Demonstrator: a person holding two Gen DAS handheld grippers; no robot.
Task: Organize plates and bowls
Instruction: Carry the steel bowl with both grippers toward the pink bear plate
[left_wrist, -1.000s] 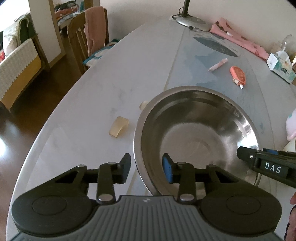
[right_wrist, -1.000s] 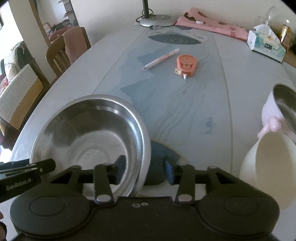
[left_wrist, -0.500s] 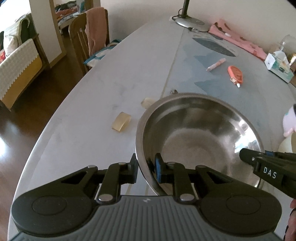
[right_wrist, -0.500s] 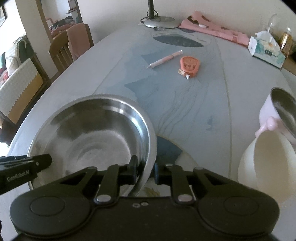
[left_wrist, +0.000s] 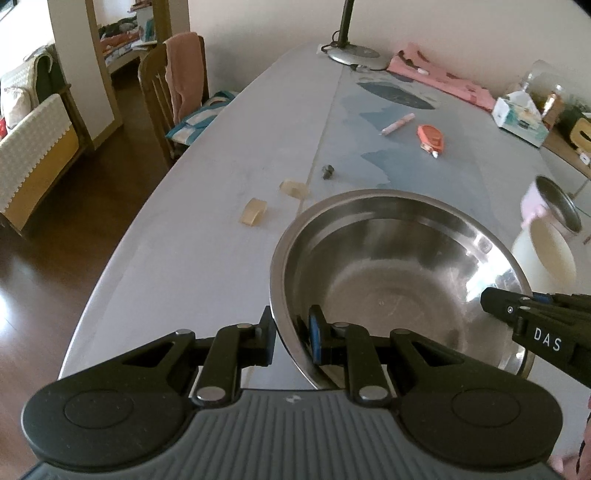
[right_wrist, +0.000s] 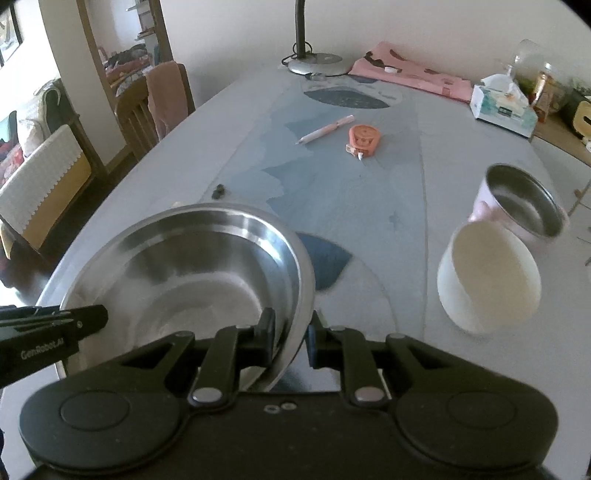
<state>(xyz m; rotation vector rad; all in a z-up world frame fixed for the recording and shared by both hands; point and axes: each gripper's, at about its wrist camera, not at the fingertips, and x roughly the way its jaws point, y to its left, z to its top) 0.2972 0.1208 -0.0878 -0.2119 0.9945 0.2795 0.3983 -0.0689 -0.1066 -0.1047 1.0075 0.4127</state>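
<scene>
Left gripper (left_wrist: 291, 339) clamped on the near-left rim of the steel bowl (left_wrist: 388, 273), one pad outside the wall, the blue-faced pad inside. Right gripper (right_wrist: 290, 338) pinched on the opposite rim, pads either side of the wall; both sets of jaws narrow, no slack seen. Bowl sits tilted between the two grippers, over the near end of the table (left_wrist: 207, 206), close to its left edge; whether it touches the top I cannot tell. To the right, well apart from the steel bowl: cream bowl (right_wrist: 487, 277), with a pink steel-lined pot (right_wrist: 524, 203) touching its far side. Open tabletop between them. Left of the bowl: two small yellowish blocks (left_wrist: 254, 212). Farther: pink pen (right_wrist: 327, 129), orange tape dispenser (right_wrist: 364, 138), then lamp base (right_wrist: 319, 64), pink cloth (right_wrist: 413, 75), tissue box (right_wrist: 504, 107) at the far edge.
</scene>
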